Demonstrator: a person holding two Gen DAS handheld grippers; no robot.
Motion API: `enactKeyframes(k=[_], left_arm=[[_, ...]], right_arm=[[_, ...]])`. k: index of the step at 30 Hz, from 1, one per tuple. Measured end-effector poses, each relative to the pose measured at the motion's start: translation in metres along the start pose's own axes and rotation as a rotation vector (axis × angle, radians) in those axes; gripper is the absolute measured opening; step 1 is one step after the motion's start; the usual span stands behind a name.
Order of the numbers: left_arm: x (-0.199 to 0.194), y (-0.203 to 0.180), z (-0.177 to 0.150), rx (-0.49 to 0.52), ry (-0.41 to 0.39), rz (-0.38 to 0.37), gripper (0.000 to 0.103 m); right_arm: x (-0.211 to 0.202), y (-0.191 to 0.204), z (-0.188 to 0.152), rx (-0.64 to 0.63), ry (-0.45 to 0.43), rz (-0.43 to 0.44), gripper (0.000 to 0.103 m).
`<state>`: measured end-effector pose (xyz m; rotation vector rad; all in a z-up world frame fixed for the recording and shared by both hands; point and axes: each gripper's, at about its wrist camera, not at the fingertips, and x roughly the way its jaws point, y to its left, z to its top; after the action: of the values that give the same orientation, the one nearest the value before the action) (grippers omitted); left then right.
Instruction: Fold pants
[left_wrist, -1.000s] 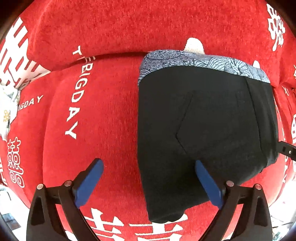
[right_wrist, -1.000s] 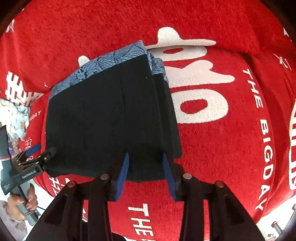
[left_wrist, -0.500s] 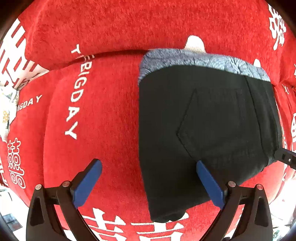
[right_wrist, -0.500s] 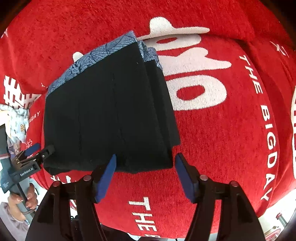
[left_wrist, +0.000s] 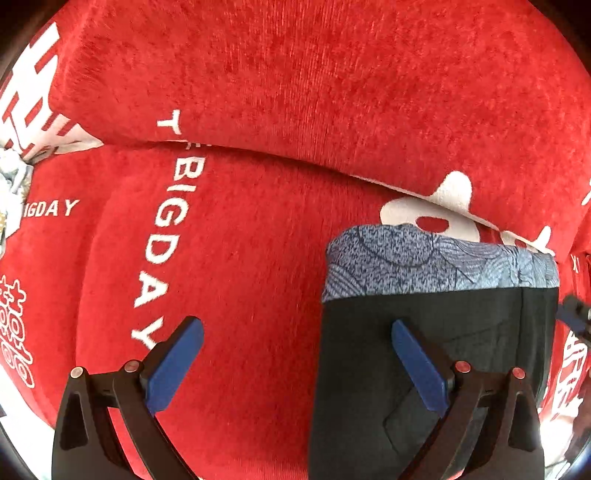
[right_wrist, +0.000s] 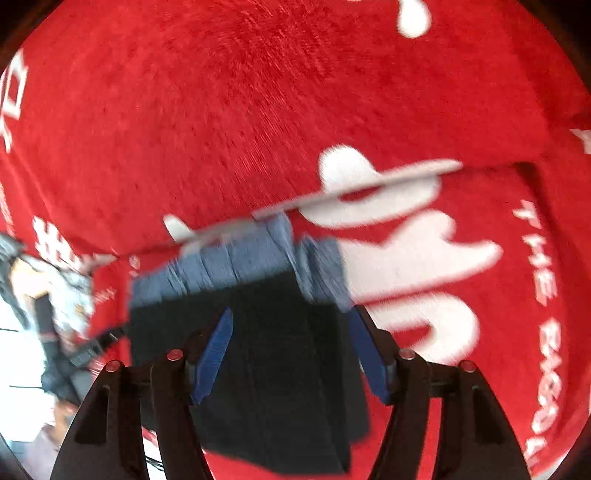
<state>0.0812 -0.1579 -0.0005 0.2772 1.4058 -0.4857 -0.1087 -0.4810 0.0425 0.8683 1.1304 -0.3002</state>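
The black pants (left_wrist: 443, 325) lie folded into a compact stack on the red sofa seat (left_wrist: 240, 277), their blue-grey patterned waistband (left_wrist: 424, 262) towards the backrest. My left gripper (left_wrist: 295, 363) hangs open and wide above the stack's left edge; one finger is over the black cloth and the other over bare red cover. In the blurred right wrist view the pants (right_wrist: 288, 369) lie under my right gripper (right_wrist: 291, 356), which is open with its blue pads apart over the stack's right part. Neither gripper holds anything.
The red sofa cover carries white lettering (left_wrist: 162, 236) and a large white character (right_wrist: 406, 236). The red backrest cushion (left_wrist: 295, 74) rises just behind the waistband. Pale patterned fabric (left_wrist: 11, 184) lies at the far left, and the sofa's front edge is near the fingers.
My right gripper opened and let go of the pants' near edge. Both grippers then moved forward towards the backrest, so the stack now sits lower in both views; the left one also shifted left.
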Motion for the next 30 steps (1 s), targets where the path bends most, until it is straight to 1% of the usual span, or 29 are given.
enactKeyframes(k=[1,3,4,5,7,8,9,11,12,13,15,18,20,22,24,25,26,28,30], left_arm=[[0.002,-0.001,0.001,0.001,0.003,-0.001,0.102],[0.004,0.0,0.003,-0.002,0.007,-0.01,0.102],[0.004,0.002,0.004,-0.009,0.008,-0.019,0.102],[0.003,0.003,0.005,-0.014,0.008,-0.019,0.102],[0.001,0.008,0.007,-0.021,-0.001,-0.024,0.102],[0.001,0.01,0.009,-0.024,-0.002,-0.027,0.102],[0.002,0.011,0.01,-0.028,0.0,-0.03,0.102],[0.009,0.01,0.008,-0.029,0.014,-0.038,0.102],[0.014,0.007,0.007,-0.022,0.021,-0.028,0.102],[0.017,0.004,0.006,-0.014,0.02,-0.016,0.102],[0.021,0.0,0.004,-0.011,0.021,0.005,0.102],[0.019,-0.001,0.005,-0.002,0.018,0.011,0.102],[0.017,-0.002,0.005,0.01,0.017,0.014,0.102],[0.014,-0.003,0.007,0.023,0.015,0.02,0.102],[0.011,-0.006,0.007,0.027,0.015,0.023,0.102],[0.008,-0.009,0.009,0.03,0.016,0.025,0.102],[0.007,-0.009,0.007,0.031,0.015,0.026,0.102],[0.003,-0.01,0.001,0.034,0.013,0.027,0.102],[0.0,-0.011,-0.003,0.038,0.015,0.028,0.102]], right_arm=[[0.006,-0.002,0.007,0.009,0.012,0.025,0.068],[0.018,-0.005,0.018,0.025,0.04,0.044,0.058],[0.022,-0.007,0.024,0.033,0.051,0.049,0.038],[0.027,-0.008,0.03,0.039,0.064,0.072,0.029],[0.02,-0.006,0.031,0.009,0.068,0.101,0.019],[0.018,-0.003,0.033,-0.023,0.071,0.119,0.017],[0.015,0.001,0.034,-0.055,0.076,0.112,0.017],[0.016,0.006,0.031,-0.122,0.093,0.041,0.016],[0.022,0.007,0.029,-0.147,0.108,-0.003,0.016],[0.029,0.01,0.024,-0.152,0.115,-0.025,0.016],[0.035,0.006,0.024,-0.129,0.11,-0.046,0.017],[0.037,0.007,0.021,-0.098,0.083,-0.076,0.02],[0.029,0.013,0.016,-0.114,0.065,-0.093,0.023],[0.022,0.018,0.012,-0.126,0.064,-0.121,0.023],[0.008,0.019,0.001,-0.133,0.065,-0.122,0.024],[0.001,0.018,-0.006,-0.129,0.065,-0.114,0.029],[-0.004,0.017,-0.012,-0.122,0.067,-0.107,0.039],[-0.008,0.014,-0.027,-0.104,0.074,-0.1,0.052],[-0.013,0.011,-0.039,-0.092,0.077,-0.094,0.052]])
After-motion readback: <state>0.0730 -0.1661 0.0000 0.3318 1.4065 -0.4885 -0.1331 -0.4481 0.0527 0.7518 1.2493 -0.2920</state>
